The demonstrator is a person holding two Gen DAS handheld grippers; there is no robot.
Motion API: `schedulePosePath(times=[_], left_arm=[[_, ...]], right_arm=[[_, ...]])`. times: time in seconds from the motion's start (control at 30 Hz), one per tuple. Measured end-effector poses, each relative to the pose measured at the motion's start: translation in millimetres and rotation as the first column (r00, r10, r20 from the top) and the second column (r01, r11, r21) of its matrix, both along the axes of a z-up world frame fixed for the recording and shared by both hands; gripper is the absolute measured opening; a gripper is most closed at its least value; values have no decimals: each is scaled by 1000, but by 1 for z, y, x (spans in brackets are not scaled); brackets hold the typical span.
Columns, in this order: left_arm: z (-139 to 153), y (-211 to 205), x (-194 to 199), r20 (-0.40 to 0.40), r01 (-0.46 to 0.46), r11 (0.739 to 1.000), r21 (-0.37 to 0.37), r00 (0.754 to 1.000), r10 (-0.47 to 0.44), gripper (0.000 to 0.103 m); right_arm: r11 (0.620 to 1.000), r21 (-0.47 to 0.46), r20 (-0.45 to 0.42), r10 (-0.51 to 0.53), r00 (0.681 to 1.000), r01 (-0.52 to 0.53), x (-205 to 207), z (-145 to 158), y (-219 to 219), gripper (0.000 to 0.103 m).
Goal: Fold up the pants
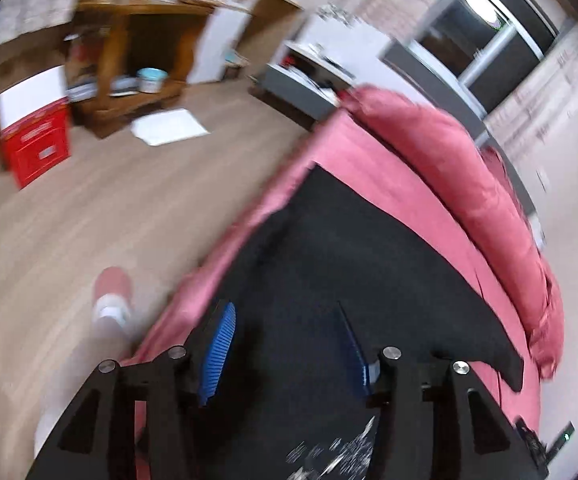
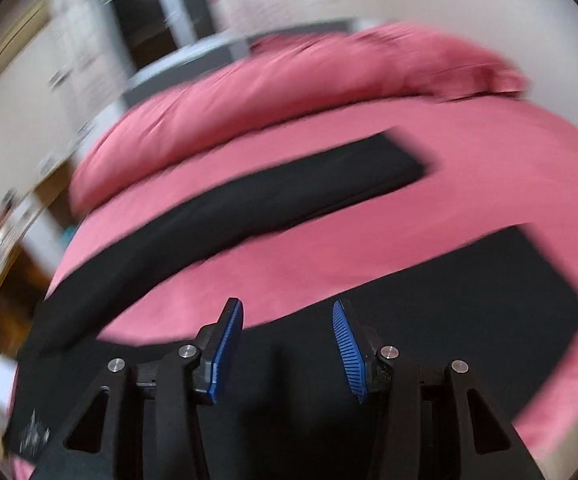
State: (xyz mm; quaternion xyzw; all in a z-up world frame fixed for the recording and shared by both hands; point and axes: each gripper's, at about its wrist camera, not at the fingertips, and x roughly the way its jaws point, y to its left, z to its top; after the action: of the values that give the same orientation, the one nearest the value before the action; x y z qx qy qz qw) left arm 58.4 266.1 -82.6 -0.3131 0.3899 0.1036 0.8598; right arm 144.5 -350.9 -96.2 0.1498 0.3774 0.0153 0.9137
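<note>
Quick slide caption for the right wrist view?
Open right gripper above black pants spread flat on pink bed.

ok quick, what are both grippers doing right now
left gripper: open, holding nothing, over the black pants
right gripper: open, holding nothing, over the pants

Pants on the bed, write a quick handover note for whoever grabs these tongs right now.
Left tongs: open, empty, above the pants near the bed edge.
Right tongs: open, empty, above the near leg.
Pants: spread flat on the pink bed, far leg lying apart from the near one.
Done: laid out, no fold visible yet.
Left: grip a leg, fold it onto the other, then fold lengthwise.
</note>
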Motion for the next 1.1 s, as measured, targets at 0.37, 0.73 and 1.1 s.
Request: schedulePosePath(times=[0.37,0.73,1.1], left_arm=[[-3,7,152,-64,131,990,55,990,-128,53],[-54,44,265,-130,101,995,6,987,-100,53],[-71,21,287,-162,146,975,169,980,-118,18]], right_arm=[[982,-118,0,151,989,-150,27,-43,82,50],[990,-5,43,140,989,-139,17,-58,73,55],[989,48,49,141,989,-143,18,-62,68,56]])
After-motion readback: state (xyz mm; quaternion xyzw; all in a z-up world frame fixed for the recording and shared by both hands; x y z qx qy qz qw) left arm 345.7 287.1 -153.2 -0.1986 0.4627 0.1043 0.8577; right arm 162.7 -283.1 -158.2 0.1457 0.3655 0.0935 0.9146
